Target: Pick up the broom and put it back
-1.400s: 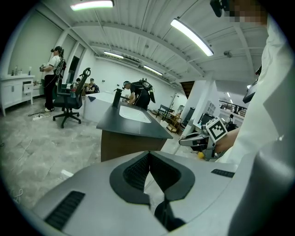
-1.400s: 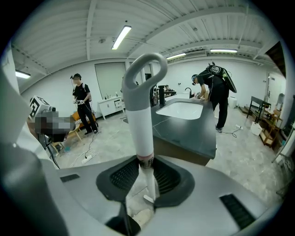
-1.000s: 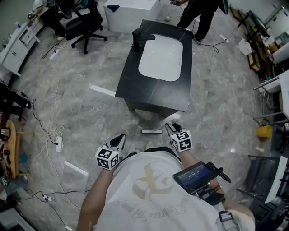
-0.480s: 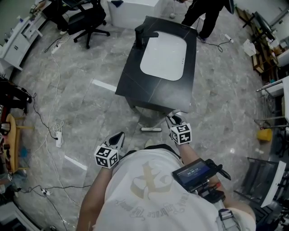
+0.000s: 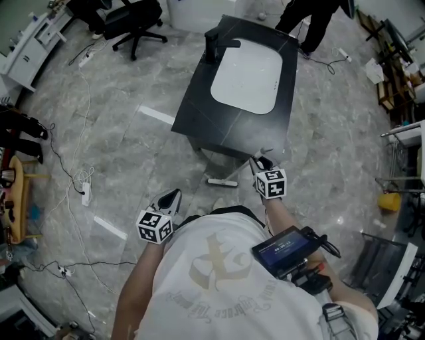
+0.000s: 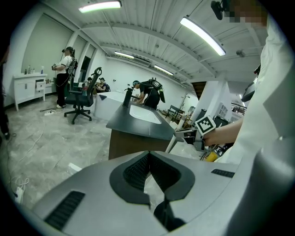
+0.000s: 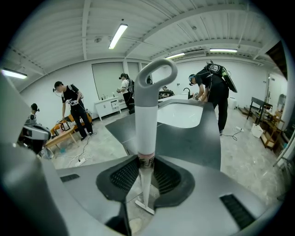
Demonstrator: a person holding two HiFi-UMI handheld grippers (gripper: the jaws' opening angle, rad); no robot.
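Observation:
The broom (image 7: 148,124) has a white shaft and a grey loop at its top. It stands nearly upright, and its narrow head (image 5: 222,182) is low at the floor in front of the black counter (image 5: 206,113). My right gripper (image 7: 146,166) is shut on the shaft, just below a pink label. In the head view this right gripper (image 5: 260,161) is at the counter's near right corner. My left gripper (image 5: 172,196) hangs over the floor to the left, its pads (image 6: 138,168) touching at the tips with nothing between them. The left gripper view shows the broom shaft (image 6: 173,142) off to its right.
The counter carries a white sink (image 5: 246,83) and a black tap (image 5: 216,41). An office chair (image 5: 129,20) and a person (image 5: 312,16) are beyond it. Cables (image 5: 83,192) and white strips (image 5: 156,115) lie on the floor at left. Metal racks (image 5: 398,159) stand at right.
My right gripper has carried the broom forward, closer to the counter's near corner, and the broom head followed. The left gripper has kept its place.

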